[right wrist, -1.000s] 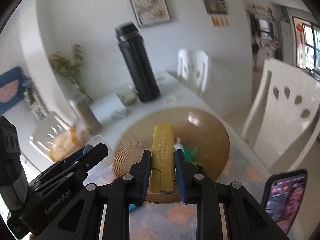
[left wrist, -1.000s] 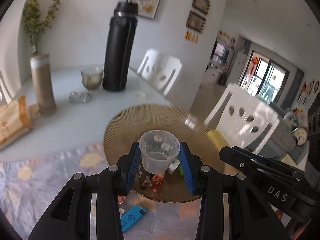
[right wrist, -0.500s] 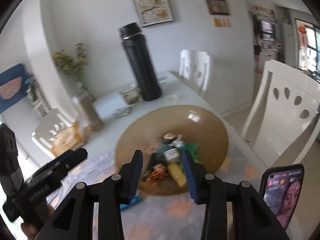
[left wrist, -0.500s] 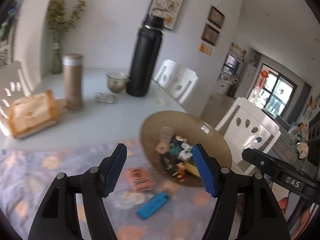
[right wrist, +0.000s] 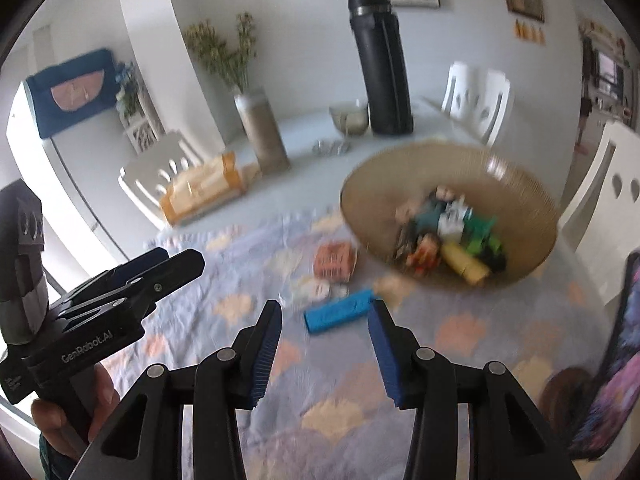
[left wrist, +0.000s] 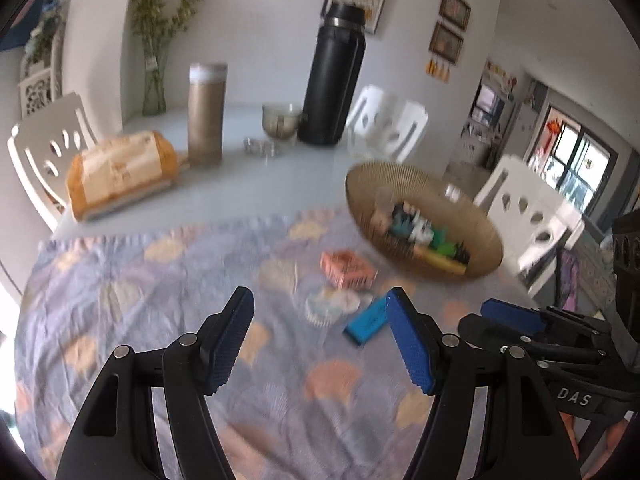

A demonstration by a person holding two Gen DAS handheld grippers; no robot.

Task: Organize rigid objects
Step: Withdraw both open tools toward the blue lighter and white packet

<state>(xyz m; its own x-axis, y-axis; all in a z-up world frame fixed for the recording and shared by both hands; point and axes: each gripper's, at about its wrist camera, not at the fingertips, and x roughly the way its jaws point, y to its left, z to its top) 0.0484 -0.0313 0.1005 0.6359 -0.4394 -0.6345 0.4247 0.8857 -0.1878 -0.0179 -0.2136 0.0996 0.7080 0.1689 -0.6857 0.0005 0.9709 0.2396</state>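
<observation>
Mostly done, by the look of it: the woven bowl [right wrist: 520, 200] at the far right of the table [left wrist: 240, 184] already holds a heap of small things, among them a yellow bar [right wrist: 466, 264], green pieces [right wrist: 482, 236] and a clear cup [left wrist: 386, 200], though blur keeps me from naming the rest. Still out on the flowered cloth [left wrist: 140, 280], just near-left of the bowl: a pink box [right wrist: 335, 261], a small white thing [right wrist: 316, 290] beside it (too smeared to identify), and a blue bar [right wrist: 340, 311] nearest the fingers. So three items left, as far as I can see. Left gripper [left wrist: 320, 336]: fingers spread wide, nothing between them, touching nothing; its jaws have just been opening. Right gripper [right wrist: 325, 354]: fingers parted less widely, also empty, also just been opening, with the blue bar lying just beyond the tips and apart from them. I'd judge the blue bar the next pick.
</observation>
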